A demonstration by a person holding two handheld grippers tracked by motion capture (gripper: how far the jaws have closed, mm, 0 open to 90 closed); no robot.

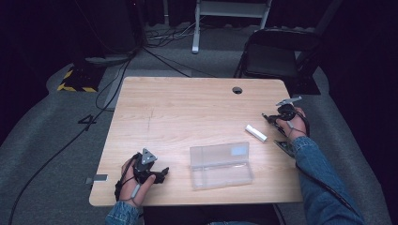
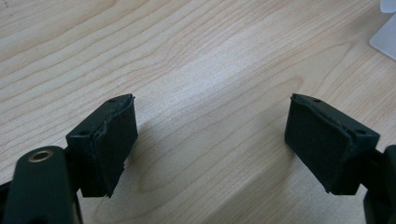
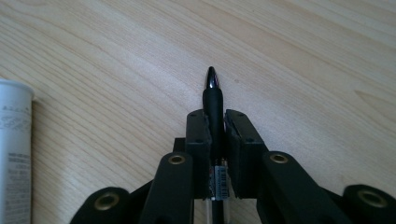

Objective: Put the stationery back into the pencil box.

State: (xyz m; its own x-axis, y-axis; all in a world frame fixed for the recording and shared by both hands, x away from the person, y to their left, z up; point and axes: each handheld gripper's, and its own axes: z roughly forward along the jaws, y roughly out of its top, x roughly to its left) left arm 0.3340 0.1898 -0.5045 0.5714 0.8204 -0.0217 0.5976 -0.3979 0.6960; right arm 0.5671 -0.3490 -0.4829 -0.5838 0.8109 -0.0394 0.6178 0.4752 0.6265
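Right tool (image 3: 215,122) clamped shut on a black pen (image 3: 213,95), pads pressing its barrel from both sides, silver tip poking out past the jaws and hanging just above the counter (image 3: 303,60). Seen from the high view, same right tool (image 1: 277,118) just beyond the white tube (image 1: 256,132), on the side away from the clear plastic case (image 1: 220,165). Left tool (image 2: 212,140) spread wide with nothing between the pads, resting low over bare wood; in the high view, left tool (image 1: 157,174) parked a little apart from the case, on the side opposite the tube.

Risks, judged from this grip: pen pinched near its front end only, so likely to pivot or slide between the pads once lifted or swung toward the case. Tip close to the wood, so a downward dip could snag or mark it. Tube lying just beside the pen's path to the case, so easily knocked and sent rolling. Case light and unheld, so liable to skid if nudged by the pen.

Hard to make out: rear of the pen hidden behind the jaws; print on the tube (image 3: 14,154) too blurred to read and its length cut off; contents of the case unclear from above, apart from a pale label; just a corner of the case (image 2: 385,32) caught in the left gripper view.
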